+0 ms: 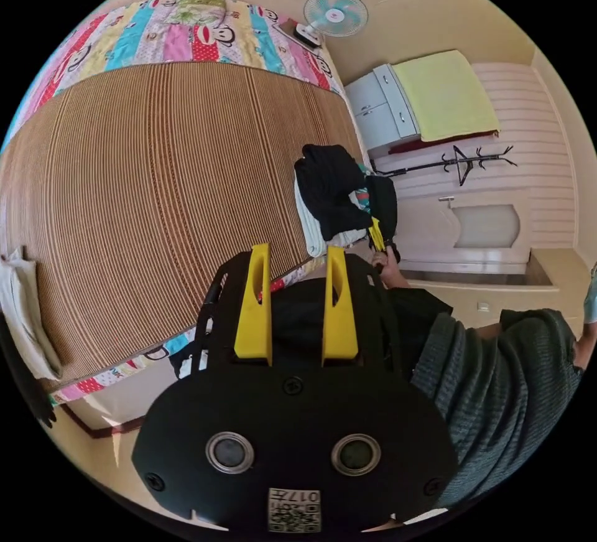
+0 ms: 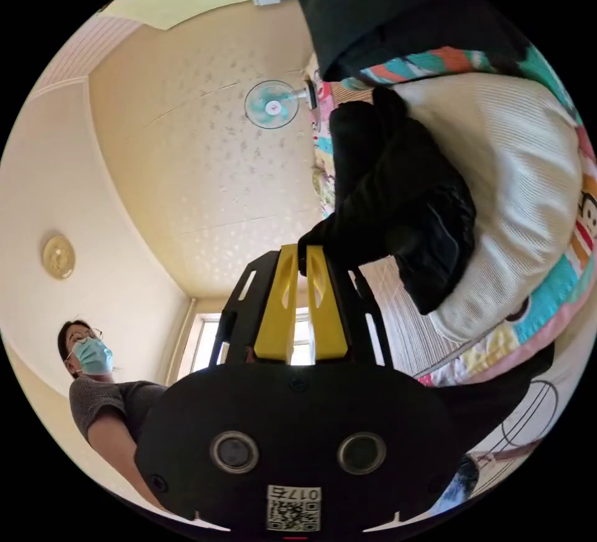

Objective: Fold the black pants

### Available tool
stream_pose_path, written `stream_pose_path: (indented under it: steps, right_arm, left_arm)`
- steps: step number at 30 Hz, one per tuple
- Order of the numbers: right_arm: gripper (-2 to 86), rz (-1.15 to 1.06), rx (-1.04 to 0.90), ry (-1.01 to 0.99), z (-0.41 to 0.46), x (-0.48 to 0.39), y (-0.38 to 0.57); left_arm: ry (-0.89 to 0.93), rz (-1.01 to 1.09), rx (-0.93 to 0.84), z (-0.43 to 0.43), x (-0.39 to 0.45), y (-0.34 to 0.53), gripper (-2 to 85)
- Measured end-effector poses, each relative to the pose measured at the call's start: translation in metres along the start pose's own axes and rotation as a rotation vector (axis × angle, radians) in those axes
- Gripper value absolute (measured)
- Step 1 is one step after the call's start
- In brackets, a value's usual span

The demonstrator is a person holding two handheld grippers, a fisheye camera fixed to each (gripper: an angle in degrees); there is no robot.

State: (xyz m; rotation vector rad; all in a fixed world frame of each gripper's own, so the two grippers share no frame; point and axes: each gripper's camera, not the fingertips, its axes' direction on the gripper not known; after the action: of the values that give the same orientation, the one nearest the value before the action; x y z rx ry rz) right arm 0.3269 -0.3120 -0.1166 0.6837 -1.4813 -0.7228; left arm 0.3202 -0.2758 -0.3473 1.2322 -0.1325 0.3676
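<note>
The black pants (image 1: pixel 329 184) lie bunched on a pile at the bed's edge, on top of a white ribbed garment (image 1: pixel 309 221). My left gripper (image 1: pixel 298 249) hovers off the bed's side, short of the pile, open, with nothing between its yellow jaws. My right gripper (image 1: pixel 376 236), held in a hand (image 1: pixel 388 265), reaches the pile from the side. In the right gripper view its jaws (image 2: pixel 303 249) stand almost together, pinching an edge of the black pants (image 2: pixel 398 206), which drape over the white garment (image 2: pixel 516 193).
A woven mat (image 1: pixel 155 206) covers the bed over a cartoon-print sheet (image 1: pixel 186 32). A fan (image 1: pixel 336 13), a grey cabinet (image 1: pixel 379 106) with a yellow towel (image 1: pixel 444 94), a coat rack (image 1: pixel 463 162) and a person's grey sleeve (image 1: pixel 497 380) are nearby. Pale cloth (image 1: pixel 18 305) lies at the mat's end.
</note>
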Motion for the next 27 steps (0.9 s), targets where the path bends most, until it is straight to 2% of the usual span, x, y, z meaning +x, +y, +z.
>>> stream_pose_path:
  steps: [3,5,10,12,14,19,23,27]
  right_arm:
    - [2.8,-0.116,-0.125,-0.075,0.023,-0.044,-0.014]
    - [2.5,-0.199,-0.244,-0.121,0.045,-0.084,-0.017]
    - [2.4,-0.353,-0.423,-0.259,0.079,-0.160,0.005]
    - [2.3,-0.387,-0.473,-0.222,0.091,-0.186,0.021]
    - [2.3,-0.467,-0.604,-0.150,0.113,-0.219,0.049]
    - [2.3,-0.563,-0.670,-0.199,0.124,-0.269,0.094]
    - [2.1,-0.683,-0.738,-0.296,0.124,-0.314,0.130]
    - [1.9,-0.820,-0.874,-0.271,0.153,-0.358,0.175]
  left_arm:
    - [-0.020,0.201,-0.107,0.050,0.049,-0.051,12.7]
    - [-0.072,0.362,-0.102,0.069,0.093,-0.077,12.6]
    - [-0.296,0.612,0.050,0.110,0.185,-0.140,13.5]
    - [-0.376,0.703,0.146,0.130,0.215,-0.161,14.7]
    - [-0.382,0.737,0.169,0.144,0.235,-0.172,15.9]
    - [-0.448,0.848,0.266,0.148,0.270,-0.168,14.2]
    - [-0.515,0.978,0.367,0.123,0.286,-0.122,12.2]
    - [-0.581,0.931,0.445,0.096,0.301,-0.095,15.4]
